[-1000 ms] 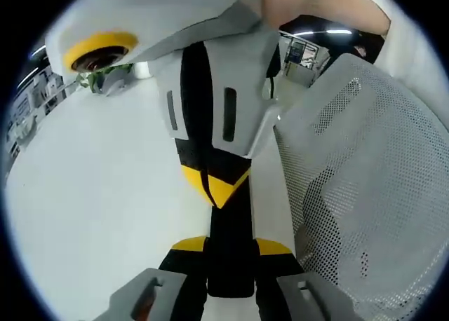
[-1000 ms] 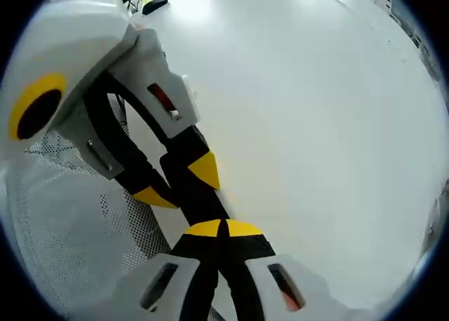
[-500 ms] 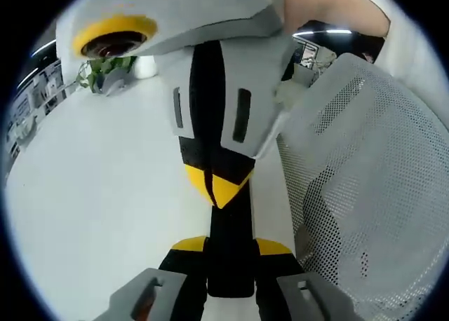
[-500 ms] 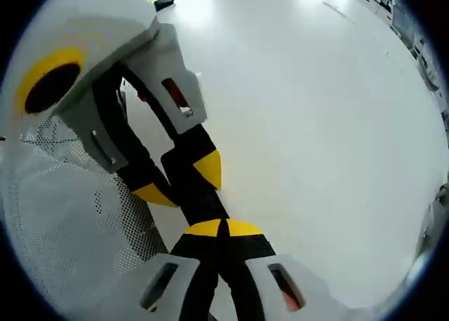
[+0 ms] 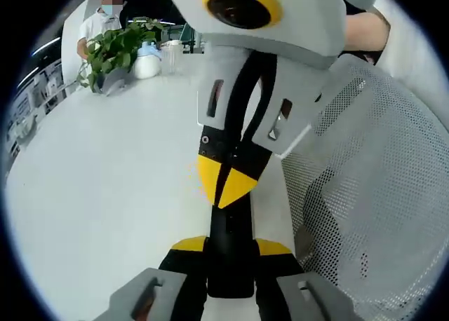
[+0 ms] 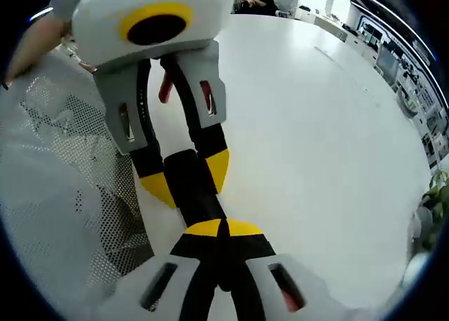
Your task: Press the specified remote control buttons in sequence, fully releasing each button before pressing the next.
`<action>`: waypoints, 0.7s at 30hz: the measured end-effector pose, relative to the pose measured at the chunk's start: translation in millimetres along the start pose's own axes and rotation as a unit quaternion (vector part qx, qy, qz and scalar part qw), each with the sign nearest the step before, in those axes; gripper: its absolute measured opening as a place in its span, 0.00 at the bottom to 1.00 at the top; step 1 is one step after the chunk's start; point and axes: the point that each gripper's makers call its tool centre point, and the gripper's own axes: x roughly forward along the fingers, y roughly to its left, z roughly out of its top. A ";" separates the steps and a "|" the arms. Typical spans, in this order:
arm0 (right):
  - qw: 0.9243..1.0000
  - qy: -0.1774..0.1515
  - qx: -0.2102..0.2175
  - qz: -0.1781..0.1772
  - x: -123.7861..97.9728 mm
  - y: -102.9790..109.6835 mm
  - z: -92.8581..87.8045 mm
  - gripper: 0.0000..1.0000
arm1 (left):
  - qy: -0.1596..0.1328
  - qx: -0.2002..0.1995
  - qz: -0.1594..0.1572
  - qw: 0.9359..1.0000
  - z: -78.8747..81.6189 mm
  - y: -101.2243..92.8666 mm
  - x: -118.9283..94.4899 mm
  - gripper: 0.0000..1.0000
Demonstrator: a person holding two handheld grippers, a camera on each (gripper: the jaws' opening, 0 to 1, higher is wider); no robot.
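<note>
Swung round since a second ago, the right gripper (image 5: 223, 189) now turns its front toward the left gripper view, jaws closed to a point at the far end of the black remote control (image 5: 229, 265). Left gripper (image 5: 230, 245) clamps that remote over the white table (image 5: 84, 209), beside a mesh chair back (image 5: 372, 195)

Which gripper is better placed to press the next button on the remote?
Right. The right gripper is shut, its tip pointing onto the remote, while the left gripper is busy holding that remote.
</note>
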 end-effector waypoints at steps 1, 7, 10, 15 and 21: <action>1.000 -0.011 0.011 0.001 0.0 2.8 1.3 0.00 | -0.001 -0.001 0.000 1.000 0.0 0.0 -0.1 0.24; 1.000 -0.024 -0.018 -0.007 -1.4 11.7 1.5 0.00 | -0.001 0.000 -0.002 1.000 0.1 -0.4 -0.2 0.24; 0.998 -0.022 -0.052 -0.004 0.0 19.0 3.4 0.00 | 0.000 0.000 -0.001 1.000 0.0 -0.5 -0.2 0.24; 0.997 -0.013 -0.068 -0.015 1.8 15.0 5.6 0.00 | 0.001 0.001 -0.001 1.000 0.0 -0.2 -0.4 0.24; 0.996 -0.008 -0.085 -0.003 1.5 15.2 5.2 0.00 | 0.002 0.001 -0.001 1.000 0.1 -0.7 -1.0 0.24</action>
